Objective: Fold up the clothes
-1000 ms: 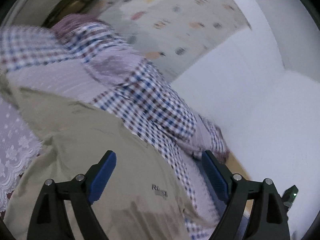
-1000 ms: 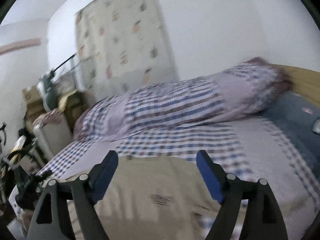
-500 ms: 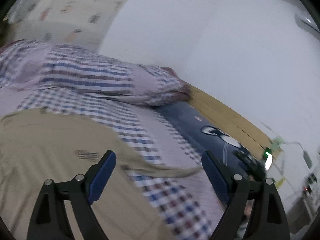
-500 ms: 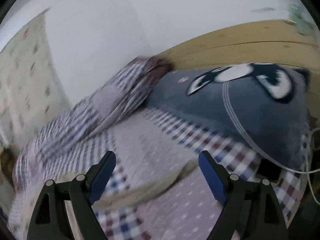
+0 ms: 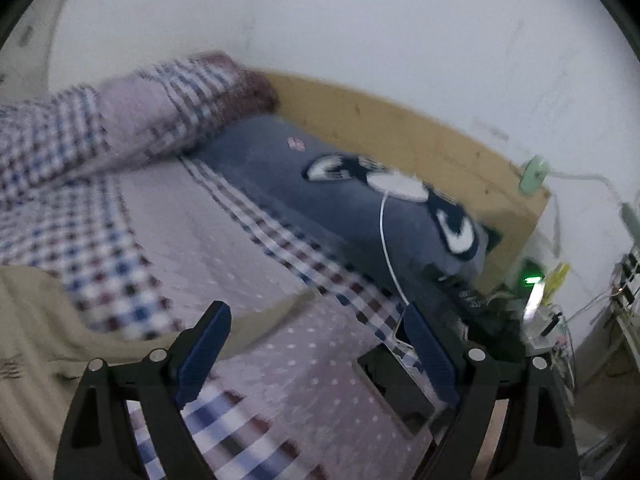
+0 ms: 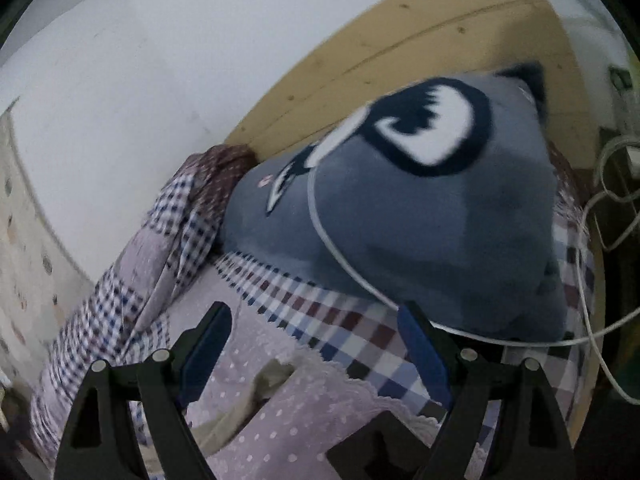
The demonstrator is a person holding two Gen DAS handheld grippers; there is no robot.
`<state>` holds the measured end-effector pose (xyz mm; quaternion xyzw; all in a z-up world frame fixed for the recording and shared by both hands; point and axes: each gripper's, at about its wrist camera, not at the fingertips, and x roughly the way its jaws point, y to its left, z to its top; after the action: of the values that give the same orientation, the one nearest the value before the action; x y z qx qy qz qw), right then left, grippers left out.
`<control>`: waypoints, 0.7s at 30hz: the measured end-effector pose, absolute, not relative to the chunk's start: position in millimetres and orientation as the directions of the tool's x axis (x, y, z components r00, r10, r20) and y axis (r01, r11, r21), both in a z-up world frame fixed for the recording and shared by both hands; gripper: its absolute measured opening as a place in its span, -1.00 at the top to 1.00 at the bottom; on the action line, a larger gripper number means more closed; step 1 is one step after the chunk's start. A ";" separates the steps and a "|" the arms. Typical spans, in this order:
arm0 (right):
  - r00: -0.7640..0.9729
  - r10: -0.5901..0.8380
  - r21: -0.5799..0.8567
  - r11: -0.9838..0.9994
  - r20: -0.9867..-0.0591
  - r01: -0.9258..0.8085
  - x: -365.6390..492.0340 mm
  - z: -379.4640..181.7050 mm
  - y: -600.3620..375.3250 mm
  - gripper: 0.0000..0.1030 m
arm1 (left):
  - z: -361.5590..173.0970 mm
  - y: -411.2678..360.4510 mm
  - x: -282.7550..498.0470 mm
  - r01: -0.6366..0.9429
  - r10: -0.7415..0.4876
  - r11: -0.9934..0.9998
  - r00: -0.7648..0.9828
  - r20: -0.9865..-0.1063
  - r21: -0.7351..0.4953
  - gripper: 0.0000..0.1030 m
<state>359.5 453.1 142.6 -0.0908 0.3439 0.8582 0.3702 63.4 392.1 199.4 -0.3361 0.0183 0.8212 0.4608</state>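
A beige garment (image 5: 36, 320) lies spread on the checked bedsheet at the lower left of the left wrist view. Its sleeve runs right to a tip (image 5: 280, 308) just ahead of my left gripper (image 5: 314, 320). That gripper is open with nothing between its blue pads. In the right wrist view the same beige sleeve tip (image 6: 272, 376) lies crumpled on the pink dotted sheet. It sits low between the fingers of my right gripper (image 6: 312, 320), which is open and not touching it. The rest of the garment is out of that view.
A grey-blue pillow (image 6: 400, 220) with an eye pattern leans on the wooden headboard (image 6: 400, 40), a white cable (image 6: 332, 248) draped over it. A rolled checked quilt (image 5: 120, 120) lies along the wall. A black flat object (image 5: 396, 384) lies on the bed by the cluttered bedside (image 5: 536, 320).
Both views have swung from the body of the beige garment toward the head of the bed. The sleeve tip and the pillow now sit ahead of both open grippers.
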 end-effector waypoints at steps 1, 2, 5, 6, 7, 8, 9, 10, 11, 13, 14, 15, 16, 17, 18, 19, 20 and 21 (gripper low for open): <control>-0.705 0.578 0.535 -0.473 -0.411 -0.700 363.9 140.6 457.4 -0.71 | 186.8 410.9 56.6 -0.777 0.727 -0.574 -0.338 -0.597 -0.260 -0.77; -0.705 0.580 0.550 -0.460 -0.408 -0.697 368.2 139.5 461.4 -0.71 | 174.3 429.8 49.8 -0.784 0.709 -0.572 -0.326 -0.625 -0.240 -0.77; -0.707 0.581 0.587 -0.429 -0.404 -0.687 377.4 136.6 471.4 -0.71 | 141.8 475.3 33.1 -0.810 0.644 -0.563 -0.308 -0.701 -0.162 -0.77; -0.712 0.575 0.597 -0.425 -0.403 -0.681 379.0 136.1 473.9 -0.71 | 131.5 487.5 28.5 -0.818 0.620 -0.561 -0.312 -0.719 -0.129 -0.77; -0.713 0.572 0.602 -0.420 -0.406 -0.679 380.9 135.3 476.1 -0.71 | 122.0 499.5 24.2 -0.824 0.594 -0.560 -0.322 -0.738 -0.091 -0.77; -0.714 0.568 0.607 -0.416 -0.409 -0.678 381.7 134.6 478.8 -0.71 | 112.7 511.3 19.9 -0.829 0.565 -0.557 -0.332 -0.755 -0.053 -0.77; -0.718 0.562 0.613 -0.414 -0.410 -0.673 381.8 134.1 481.6 -0.71 | 103.2 522.8 15.7 -0.834 0.541 -0.551 -0.340 -0.770 -0.019 -0.77; -0.721 0.556 0.620 -0.409 -0.412 -0.670 383.0 133.1 484.1 -0.71 | 94.9 533.1 11.6 -0.838 0.513 -0.545 -0.347 -0.785 0.014 -0.76; -0.726 0.550 0.629 -0.404 -0.413 -0.664 384.9 132.0 486.6 -0.71 | 87.8 542.3 8.3 -0.843 0.491 -0.536 -0.353 -0.796 0.043 -0.75; -0.731 0.544 0.645 -0.393 -0.412 -0.656 388.8 130.4 489.9 -0.71 | 78.7 554.5 5.5 -0.851 0.455 -0.518 -0.363 -0.813 0.090 -0.71; -0.733 0.540 0.651 -0.387 -0.414 -0.653 390.2 129.6 491.7 -0.71 | 72.9 561.8 4.1 -0.853 0.435 -0.508 -0.371 -0.820 0.117 -0.59; -0.734 0.537 0.656 -0.381 -0.416 -0.651 390.7 128.5 493.4 -0.71 | 67.5 568.0 2.9 -0.855 0.415 -0.501 -0.375 -0.829 0.136 -0.51; -0.737 0.531 0.663 -0.377 -0.417 -0.647 391.1 127.1 494.7 -0.71 | 62.1 573.9 1.7 -0.855 0.395 -0.495 -0.378 -0.837 0.153 -0.33; -0.741 0.525 0.670 -0.373 -0.419 -0.642 391.5 125.7 496.0 -0.71 | 56.7 579.7 0.6 -0.856 0.375 -0.489 -0.381 -0.845 0.169 -0.07; -0.744 0.519 0.676 -0.369 -0.420 -0.638 391.8 124.5 497.3 -0.71 | 51.5 583.8 -0.9 -0.857 0.358 -0.488 -0.372 -0.857 0.168 0.09; -0.745 0.518 0.675 -0.370 -0.421 -0.638 391.4 124.6 497.8 -0.71 | 46.3 586.6 -2.5 -0.859 0.345 -0.487 -0.355 -0.869 0.157 0.53; -0.745 0.516 0.674 -0.371 -0.422 -0.639 391.1 124.6 498.4 -0.71 | 43.7 587.0 -4.6 -0.856 0.337 -0.497 -0.344 -0.876 0.145 0.90; -0.746 0.515 0.673 -0.372 -0.423 -0.639 390.8 124.6 498.8 -0.71 | 44.3 585.6 -7.4 -0.845 0.335 -0.519 -0.338 -0.879 0.126 0.93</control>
<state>390.8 498.8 124.6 -0.0706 0.4380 0.8252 0.3496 -7.4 585.6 44.3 -0.4251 0.2998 0.7609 0.3879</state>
